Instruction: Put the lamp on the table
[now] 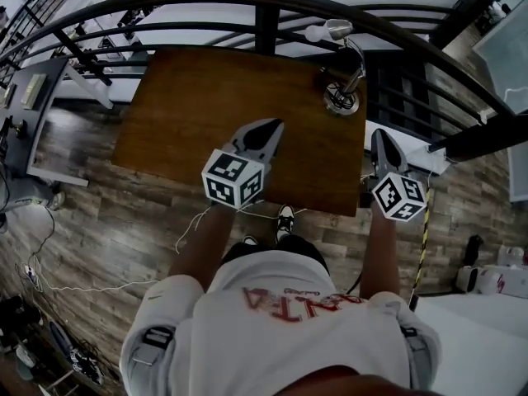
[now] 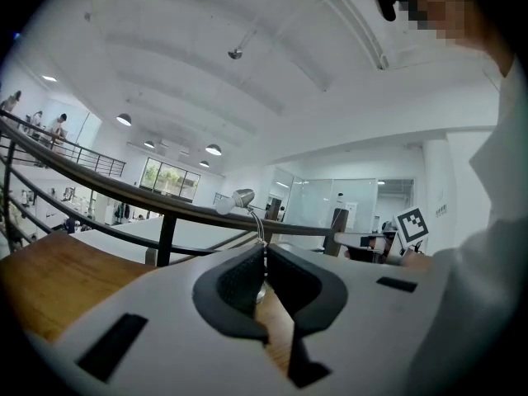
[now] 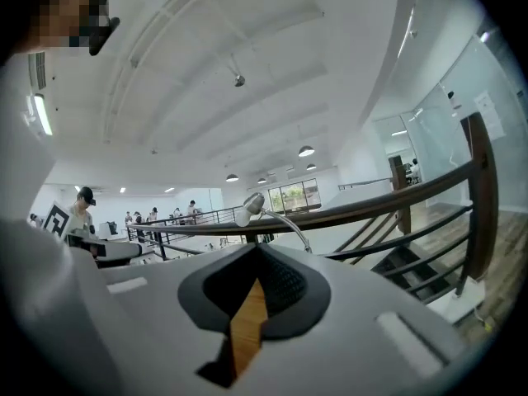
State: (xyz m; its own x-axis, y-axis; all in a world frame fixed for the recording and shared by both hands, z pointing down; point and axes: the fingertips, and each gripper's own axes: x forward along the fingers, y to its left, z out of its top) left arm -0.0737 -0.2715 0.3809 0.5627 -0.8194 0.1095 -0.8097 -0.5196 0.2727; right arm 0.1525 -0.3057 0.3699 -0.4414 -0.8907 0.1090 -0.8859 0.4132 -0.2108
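Office mezzanine: curved railing [image 1: 272,0], glass partitions [image 2: 323,205], pendant ceiling lights [image 2: 213,149].

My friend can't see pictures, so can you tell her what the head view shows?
A small silver lamp stands at the far right corner of a brown wooden table, next to a curved dark railing. The person holds both grippers shut and empty: the left gripper over the table, the right gripper near its right edge.

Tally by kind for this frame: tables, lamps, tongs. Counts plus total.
Tables: 1, the wooden table
Lamps: 1, the lamp, standing at the table's far right corner
Tongs: 2, left tongs and right tongs, both shut and empty
Total: 4
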